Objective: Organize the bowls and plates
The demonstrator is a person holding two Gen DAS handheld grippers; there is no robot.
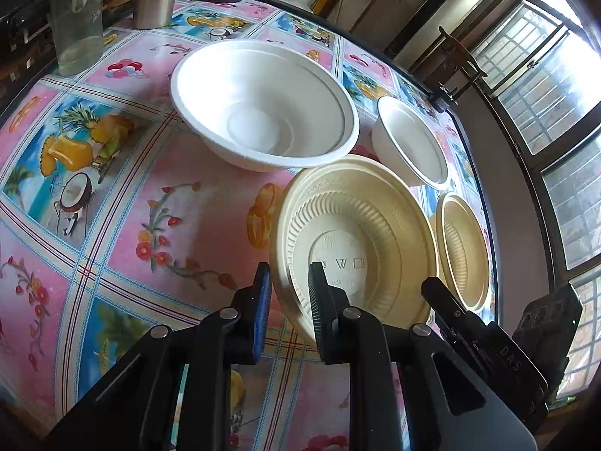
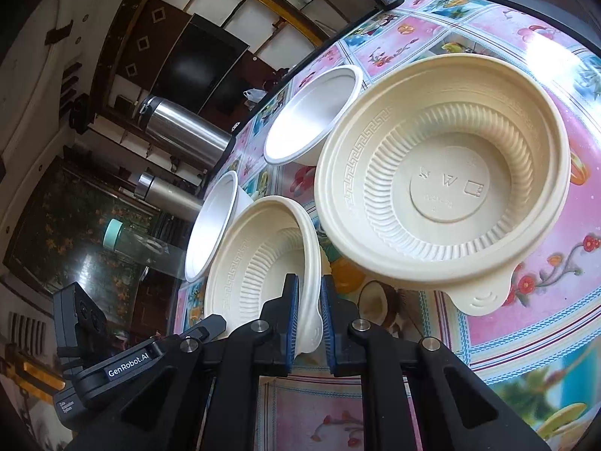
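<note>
l gripper (image 1: pixel 289 297) clamped on rim of a beige ribbed bowl (image 1: pixel 360 240), bowl tilted up off the tablecloth (image 1: pixel 124 203). r gripper (image 2: pixel 310 312) closed on rim of a second beige bowl (image 2: pixel 263 259), also tilted; in l wrist view that one sits at far right (image 1: pixel 464 248), r gripper fingers (image 1: pixel 443 300) beside it. large white bowl (image 1: pixel 263 105) + small white bowl (image 1: pixel 411 143) upright on table behind. steel flask (image 2: pixel 184 131) and clear bottle (image 1: pixel 77 18) near table edge.
</note>
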